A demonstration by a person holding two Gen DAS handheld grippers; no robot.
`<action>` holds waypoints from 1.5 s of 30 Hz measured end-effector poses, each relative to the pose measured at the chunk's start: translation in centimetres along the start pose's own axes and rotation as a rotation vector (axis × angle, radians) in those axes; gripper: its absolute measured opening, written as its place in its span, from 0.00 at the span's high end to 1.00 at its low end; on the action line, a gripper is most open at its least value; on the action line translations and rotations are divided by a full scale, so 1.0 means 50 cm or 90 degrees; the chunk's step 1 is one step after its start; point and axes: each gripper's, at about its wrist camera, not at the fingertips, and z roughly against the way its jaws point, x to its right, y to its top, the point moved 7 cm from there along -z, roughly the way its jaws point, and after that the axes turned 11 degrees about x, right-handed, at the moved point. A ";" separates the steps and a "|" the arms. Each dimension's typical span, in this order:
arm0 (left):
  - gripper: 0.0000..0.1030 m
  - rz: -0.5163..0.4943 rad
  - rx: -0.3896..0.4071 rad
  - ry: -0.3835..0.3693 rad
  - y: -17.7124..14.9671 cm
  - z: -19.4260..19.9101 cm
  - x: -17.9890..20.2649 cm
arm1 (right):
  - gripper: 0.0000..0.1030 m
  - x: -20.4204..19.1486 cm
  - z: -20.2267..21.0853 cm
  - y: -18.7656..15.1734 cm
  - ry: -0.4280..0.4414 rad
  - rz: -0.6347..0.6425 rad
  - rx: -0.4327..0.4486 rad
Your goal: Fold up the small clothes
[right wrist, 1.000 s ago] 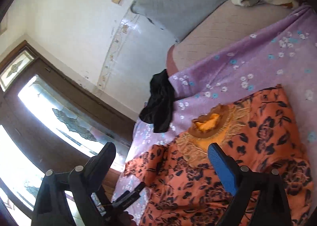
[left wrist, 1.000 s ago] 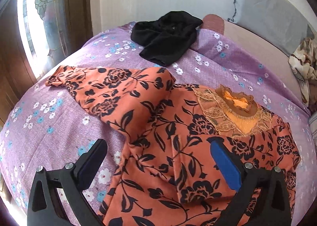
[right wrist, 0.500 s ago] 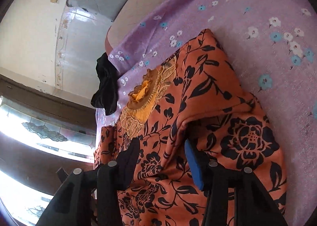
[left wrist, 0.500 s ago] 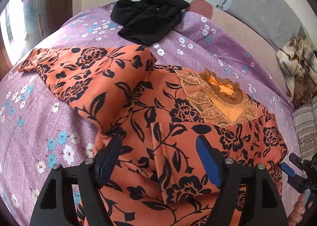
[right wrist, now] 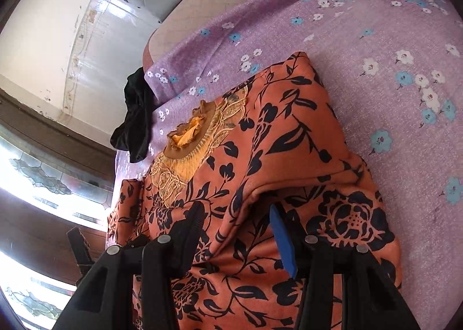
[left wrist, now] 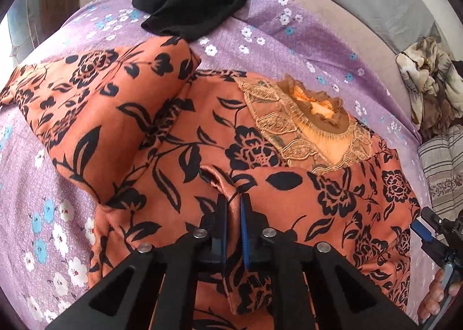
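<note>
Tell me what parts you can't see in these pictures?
- Bottom of the orange dress: left wrist view, hidden by the left tongs and cut off by the edge.
- Right tongs: right wrist view, tips buried in dress folds, grip unclear.
- Black cloth: crumpled, kind unclear.

There are no words, numbers, labels or signs to read in either view.
</note>
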 end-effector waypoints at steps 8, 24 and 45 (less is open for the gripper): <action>0.93 -0.095 0.107 0.062 0.088 0.013 0.021 | 0.51 0.049 0.046 0.084 -0.021 -0.032 0.107; 0.59 0.005 0.057 0.133 0.130 0.007 -0.116 | 0.52 0.075 -0.088 0.021 -0.031 -0.031 -0.023; 0.43 0.494 0.171 0.184 0.132 0.057 -0.594 | 0.50 -0.017 -0.077 -0.025 -0.005 0.090 0.005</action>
